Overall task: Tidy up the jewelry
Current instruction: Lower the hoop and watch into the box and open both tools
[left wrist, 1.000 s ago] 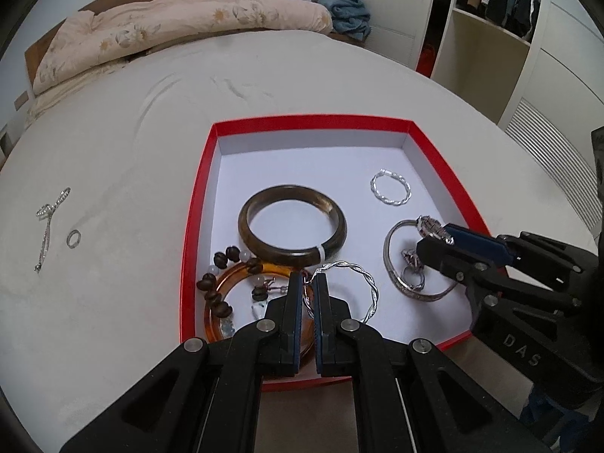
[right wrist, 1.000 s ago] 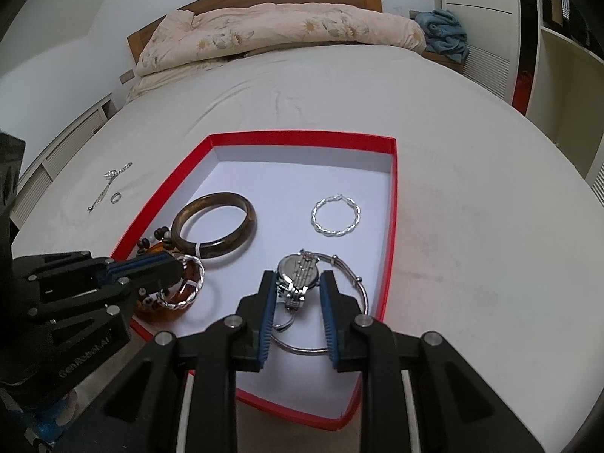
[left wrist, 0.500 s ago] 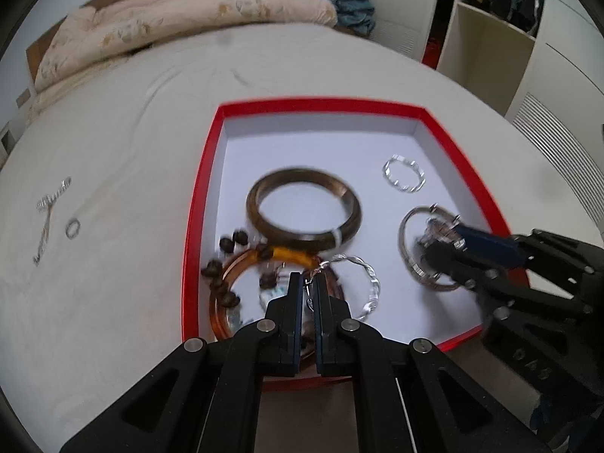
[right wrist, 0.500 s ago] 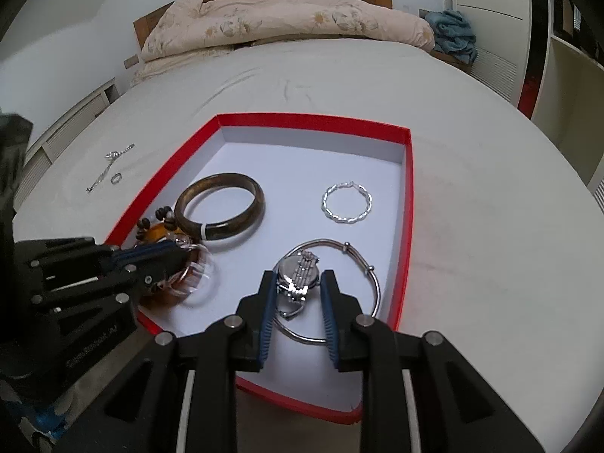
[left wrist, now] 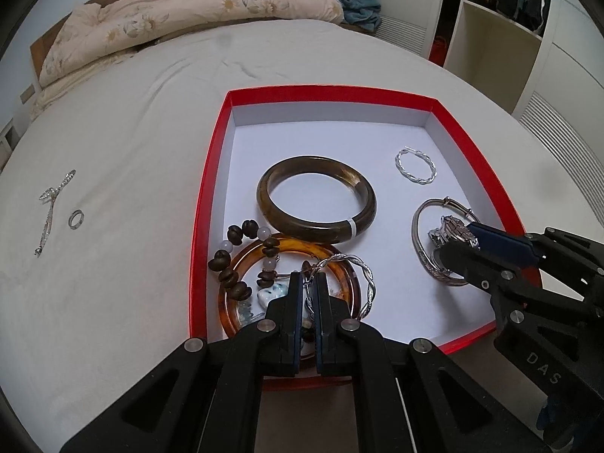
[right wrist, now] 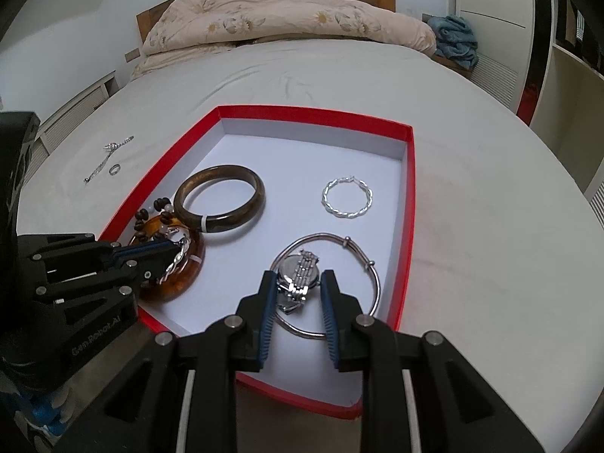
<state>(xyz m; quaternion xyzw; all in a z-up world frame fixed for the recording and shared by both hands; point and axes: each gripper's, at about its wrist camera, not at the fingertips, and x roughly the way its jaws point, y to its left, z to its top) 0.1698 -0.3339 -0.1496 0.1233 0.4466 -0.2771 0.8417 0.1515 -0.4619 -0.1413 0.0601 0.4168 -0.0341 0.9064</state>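
Observation:
A red box [left wrist: 211,173] with a white floor lies on the bed. My left gripper [left wrist: 310,283] is shut on a twisted silver hoop [left wrist: 364,271], held over an amber bangle [left wrist: 241,264] and a dark bead bracelet [left wrist: 230,279]. My right gripper [right wrist: 297,283] is shut on a silver watch [right wrist: 300,275], low over a thin silver bangle [right wrist: 362,260] in the box [right wrist: 409,196]. A dark brown bangle [left wrist: 317,200] and a second twisted hoop [left wrist: 415,166] lie further in. A silver chain [left wrist: 51,204] and a ring [left wrist: 75,219] lie on the sheet to the left.
The white bed sheet [left wrist: 132,113] surrounds the box. A folded floral quilt [left wrist: 181,11] and the wooden headboard lie at the far end. Wardrobe shelves [left wrist: 509,30] stand at the right. The bed edge runs just below the box's near wall.
Both grippers have moved a little relative to the box and dropped lower, each keeping its grip. The hoop now hangs over the amber bangle.

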